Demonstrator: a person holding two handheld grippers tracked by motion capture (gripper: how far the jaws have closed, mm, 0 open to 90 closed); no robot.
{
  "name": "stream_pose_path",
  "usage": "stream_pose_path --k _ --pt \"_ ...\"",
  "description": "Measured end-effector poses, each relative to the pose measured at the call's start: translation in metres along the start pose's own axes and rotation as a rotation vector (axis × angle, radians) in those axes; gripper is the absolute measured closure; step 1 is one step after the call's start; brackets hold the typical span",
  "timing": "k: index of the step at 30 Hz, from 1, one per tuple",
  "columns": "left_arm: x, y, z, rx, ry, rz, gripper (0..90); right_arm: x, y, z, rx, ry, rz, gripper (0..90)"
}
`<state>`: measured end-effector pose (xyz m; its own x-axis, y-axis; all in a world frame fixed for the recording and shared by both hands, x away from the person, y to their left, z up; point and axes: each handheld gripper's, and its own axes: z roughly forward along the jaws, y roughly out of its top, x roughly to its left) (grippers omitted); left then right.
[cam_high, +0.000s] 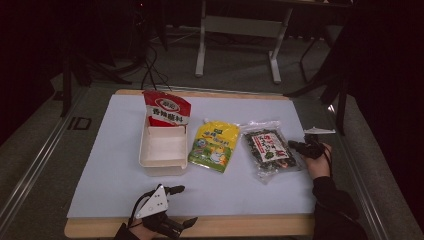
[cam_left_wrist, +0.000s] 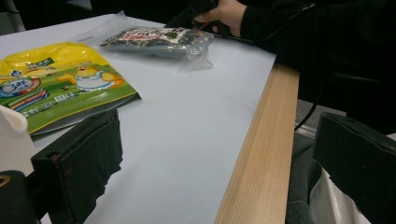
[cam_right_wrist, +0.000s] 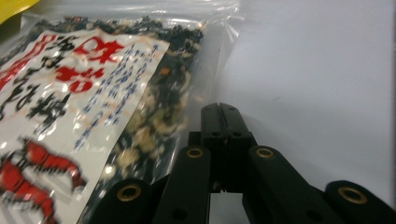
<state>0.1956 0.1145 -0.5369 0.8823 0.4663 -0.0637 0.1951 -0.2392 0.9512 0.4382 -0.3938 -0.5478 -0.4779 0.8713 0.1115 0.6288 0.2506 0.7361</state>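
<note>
Beside the right claw (cam_high: 291, 145), jaws pressed together and empty, seaweed bag (cam_high: 270, 149) lying flat, long axis running front-to-back.

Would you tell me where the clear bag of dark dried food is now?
In the high view, the clear bag of dark dried food lies right of the yellow pouch, beside the right tongs.

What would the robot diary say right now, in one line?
right gripper: shut, beside seaweed bag | left gripper: open, empty | white box: holds red bag
</note>
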Motion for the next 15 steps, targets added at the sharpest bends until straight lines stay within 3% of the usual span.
stream_pose_path --k 8,11,15 --pt "-0.001 0.001 0.0 -0.004 0.0 0.002 3.0 0.034 -0.008 -0.007 0.023 0.055 -0.038 89.9" --pt "-0.001 0.001 0.0 -0.004 -0.002 0.004 2.9 0.039 -0.011 -0.011 0.02 0.078 -0.031 89.9" --pt "-0.001 0.001 0.0 -0.003 -0.002 0.007 3.0 0.044 -0.011 -0.016 0.017 0.073 -0.045 89.8"
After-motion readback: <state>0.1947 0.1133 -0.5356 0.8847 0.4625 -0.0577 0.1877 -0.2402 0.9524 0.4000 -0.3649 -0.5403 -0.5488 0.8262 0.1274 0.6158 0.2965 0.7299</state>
